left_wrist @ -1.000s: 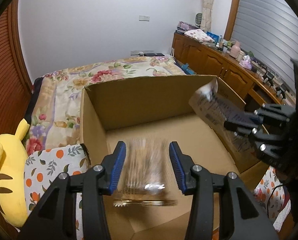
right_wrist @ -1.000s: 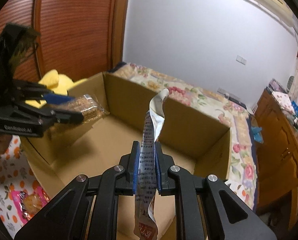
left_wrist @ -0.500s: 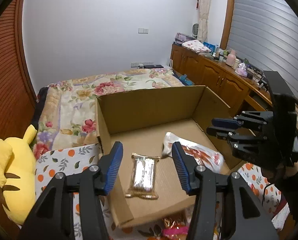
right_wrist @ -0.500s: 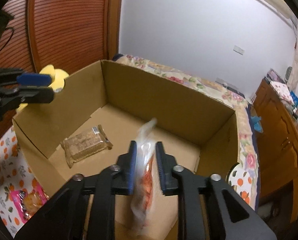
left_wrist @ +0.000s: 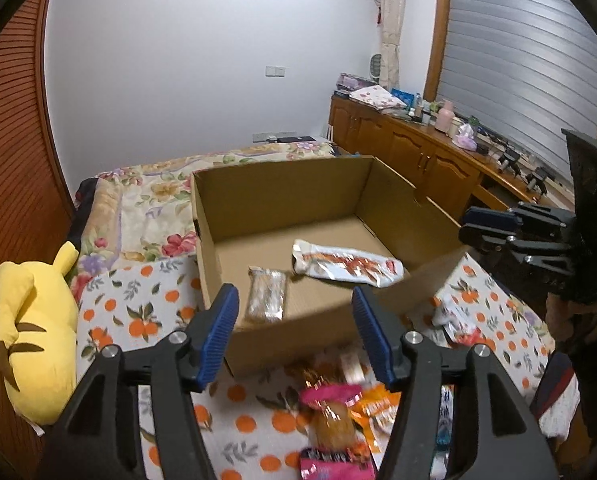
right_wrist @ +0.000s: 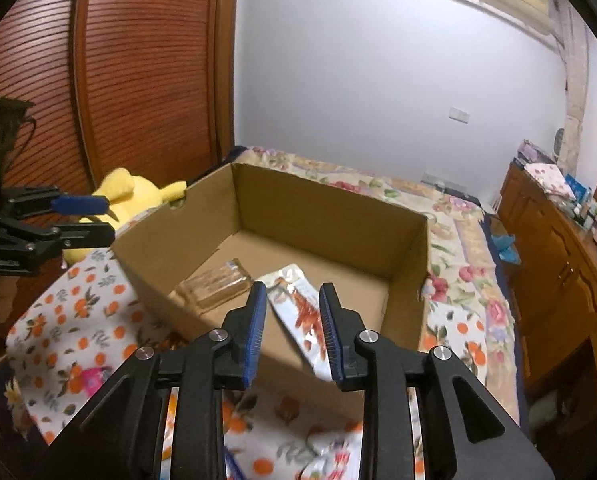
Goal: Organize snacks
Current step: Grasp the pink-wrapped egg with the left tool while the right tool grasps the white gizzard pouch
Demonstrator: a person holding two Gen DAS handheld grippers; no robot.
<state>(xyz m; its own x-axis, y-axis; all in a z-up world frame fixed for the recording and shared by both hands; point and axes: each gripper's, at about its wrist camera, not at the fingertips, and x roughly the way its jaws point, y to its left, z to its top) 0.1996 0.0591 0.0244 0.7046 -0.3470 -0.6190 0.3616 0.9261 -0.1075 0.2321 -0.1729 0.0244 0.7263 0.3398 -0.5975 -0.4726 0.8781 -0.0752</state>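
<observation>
An open cardboard box [left_wrist: 282, 184] [right_wrist: 326, 208] stands on the bed. Inside lie a clear-wrapped brown biscuit pack [left_wrist: 267, 295] [right_wrist: 212, 286] and a white and red snack pouch [left_wrist: 346, 267] [right_wrist: 300, 308]. My left gripper [left_wrist: 294, 336] is open and empty, above and in front of the box's near wall. My right gripper [right_wrist: 292, 332] is open and empty, above the box's near right wall. Loose snacks [left_wrist: 334, 412] lie on the orange-print cloth in front of the box. The right gripper shows in the left wrist view [left_wrist: 490, 228], and the left gripper in the right wrist view [right_wrist: 86, 220].
A yellow plush toy [left_wrist: 34, 328] [right_wrist: 130, 196] lies left of the box. The orange-print cloth [left_wrist: 138, 312] covers the near bed, a floral bedspread [left_wrist: 146, 200] the far part. Wooden cabinets [left_wrist: 418, 160] with clutter run along the right wall. A wooden slatted door [right_wrist: 138, 80] stands at left.
Both grippers let go of their snacks: the biscuit pack and the pouch now lie in the box. Both grippers opened and pulled back and up from the box.
</observation>
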